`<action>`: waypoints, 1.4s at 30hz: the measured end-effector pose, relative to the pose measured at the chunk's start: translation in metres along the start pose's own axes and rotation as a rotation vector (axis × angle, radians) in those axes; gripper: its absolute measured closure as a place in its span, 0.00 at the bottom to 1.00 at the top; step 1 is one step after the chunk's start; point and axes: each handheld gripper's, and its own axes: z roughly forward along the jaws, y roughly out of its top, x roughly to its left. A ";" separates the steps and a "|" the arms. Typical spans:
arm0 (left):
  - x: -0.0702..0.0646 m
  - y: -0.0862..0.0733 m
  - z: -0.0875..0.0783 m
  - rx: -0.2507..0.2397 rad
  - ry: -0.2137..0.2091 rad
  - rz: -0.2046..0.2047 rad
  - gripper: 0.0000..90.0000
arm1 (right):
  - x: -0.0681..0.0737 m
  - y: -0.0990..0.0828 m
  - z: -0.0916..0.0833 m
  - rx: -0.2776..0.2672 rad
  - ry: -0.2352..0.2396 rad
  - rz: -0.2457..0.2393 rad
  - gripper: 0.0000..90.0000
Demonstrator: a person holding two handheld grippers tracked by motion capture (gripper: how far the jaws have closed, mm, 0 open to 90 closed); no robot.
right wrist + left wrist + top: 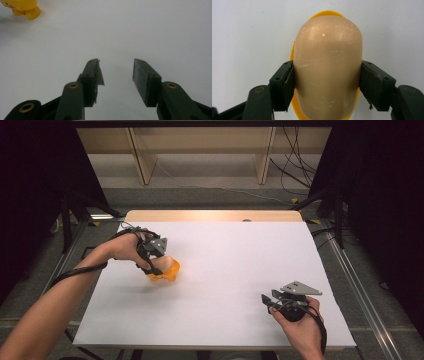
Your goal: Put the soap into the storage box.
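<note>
A yellow toy (167, 271) with a rounded tan part (328, 62) lies on the white table sheet (230, 265), left of the middle. My left gripper (158, 265) is shut on it, and in the left gripper view both black pads (284, 85) press the tan part's sides while a yellow rim peeks out behind it. My right gripper (266, 301) rests near the front right edge of the table, well apart from the toy. It is open (116, 72), with nothing between its jaws. Far off at the upper left of the right gripper view is the yellow toy (23, 7).
The sheet covers a wooden table whose bare strip (210, 215) shows at the far edge. Metal frame rails (360, 285) run along both sides. Wooden shelving legs (142, 160) and loose cables (295, 170) stand on the floor beyond.
</note>
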 end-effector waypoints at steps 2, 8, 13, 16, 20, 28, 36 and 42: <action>0.000 -0.001 0.000 -0.002 -0.005 -0.008 0.36 | 0.000 0.000 0.000 0.000 0.000 0.001 0.63; 0.002 -0.002 0.000 0.037 -0.018 -0.023 0.36 | 0.000 0.000 0.000 -0.001 -0.007 -0.002 0.63; 0.002 0.001 -0.006 -0.021 -0.023 -0.086 0.33 | 0.000 -0.001 0.002 0.001 -0.004 0.007 0.63; 0.001 0.002 -0.011 -0.013 -0.019 -0.071 0.31 | -0.001 -0.001 0.001 -0.003 0.002 -0.006 0.63; -0.003 0.001 -0.019 -0.051 -0.003 -0.084 0.31 | 0.000 0.000 0.001 0.002 0.008 0.007 0.63; -0.016 -0.005 -0.035 -0.137 0.073 -0.179 0.30 | 0.000 0.000 0.000 0.001 -0.001 -0.001 0.63; -0.033 -0.021 -0.055 -0.262 0.219 -0.310 0.27 | 0.001 0.000 0.000 0.002 0.011 0.008 0.63; -0.054 -0.032 -0.061 -0.288 0.262 -0.397 0.25 | 0.001 0.000 0.000 0.003 0.017 0.014 0.63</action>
